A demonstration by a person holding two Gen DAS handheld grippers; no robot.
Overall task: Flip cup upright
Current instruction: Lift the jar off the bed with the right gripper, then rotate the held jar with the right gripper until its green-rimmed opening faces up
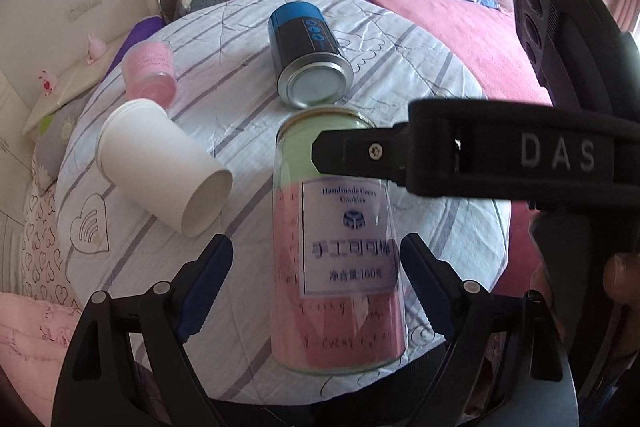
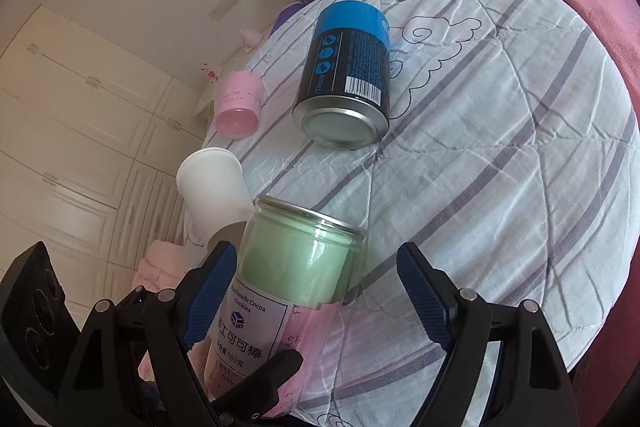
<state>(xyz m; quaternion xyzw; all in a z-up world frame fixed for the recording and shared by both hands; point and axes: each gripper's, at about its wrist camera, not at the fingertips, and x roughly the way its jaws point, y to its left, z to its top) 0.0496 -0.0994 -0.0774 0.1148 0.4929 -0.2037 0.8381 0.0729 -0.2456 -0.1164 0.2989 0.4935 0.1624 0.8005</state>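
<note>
A clear jar-like cup (image 1: 336,251) with a white label, a green band and pink filling stands on the round striped table (image 1: 440,187). It also shows in the right wrist view (image 2: 296,279). My left gripper (image 1: 316,283) is open, with the cup between its fingers but not clamped. My right gripper (image 2: 316,291) is open around the green upper part; its finger (image 1: 360,155) reaches in from the right in the left wrist view.
A white paper cup (image 1: 160,163) lies on its side at the left. A blue and black tin (image 1: 308,55) and a pink cup (image 1: 150,71) lie further back. A bed with pink covers (image 1: 460,23) is at the right.
</note>
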